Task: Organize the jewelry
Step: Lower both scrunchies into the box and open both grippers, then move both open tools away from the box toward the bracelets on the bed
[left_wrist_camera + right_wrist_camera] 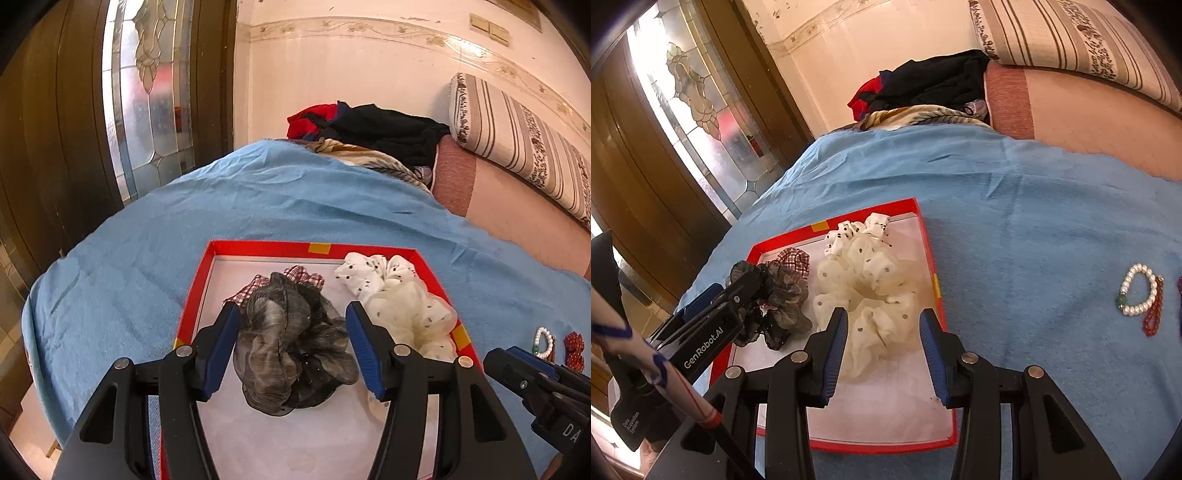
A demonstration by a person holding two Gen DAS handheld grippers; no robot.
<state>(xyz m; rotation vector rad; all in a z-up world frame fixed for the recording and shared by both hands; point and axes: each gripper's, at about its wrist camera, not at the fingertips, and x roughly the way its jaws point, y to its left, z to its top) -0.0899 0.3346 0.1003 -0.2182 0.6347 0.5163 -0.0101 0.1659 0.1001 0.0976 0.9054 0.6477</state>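
A red tray (258,248) with a white floor lies on the blue cloth; it also shows in the right wrist view (846,445). In it lie a grey-black scrunchie (291,347) (783,295), a red checked scrunchie (295,274) (792,258) behind it, and a white dotted scrunchie (399,299) (871,288). My left gripper (291,314) is open above the grey scrunchie. My right gripper (882,321) is open above the white scrunchie. A pearl bracelet (1137,291) (545,341) and a red bead bracelet (1154,314) lie on the cloth right of the tray.
The blue cloth (147,240) covers a bed that drops off at the left toward a glass-panelled door (147,92). A clothes pile (369,129) and a striped pillow (517,140) lie at the far side. A red beaded item (574,350) lies by the bracelets.
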